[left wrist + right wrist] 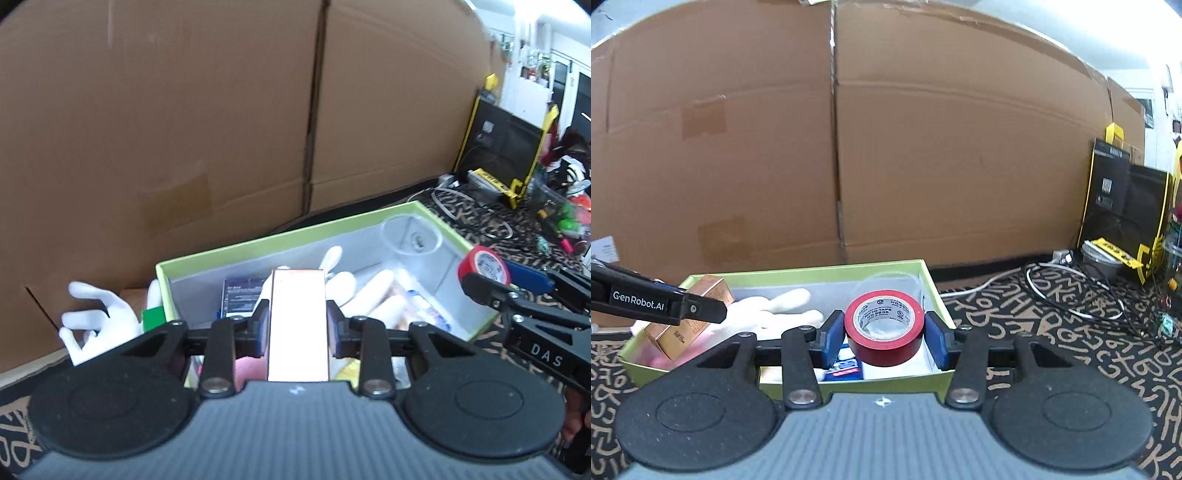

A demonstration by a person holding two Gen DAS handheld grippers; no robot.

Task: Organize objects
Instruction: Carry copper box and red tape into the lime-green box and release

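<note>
Copper carton (298, 325), gripped across its narrow sides by the left tongs (298, 326), hangs over the green tray's (934, 291) left end; it looks light, stiff, crushable. Rightward, the right tongs (884, 334) clamp a red tape roll (884, 328), rigid, held across its rim.

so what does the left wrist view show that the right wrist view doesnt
Only the left wrist view shows the white mannequin hand and the small green block outside the green box's left end, and a dark blue packet inside the box.

Only the right wrist view shows the printed core of the red tape roll and the carton's copper sides.

Both show the green box, the white gloves in it, the clear cup, the left gripper shut on the carton, the right gripper shut on the tape, and the cardboard wall.
</note>
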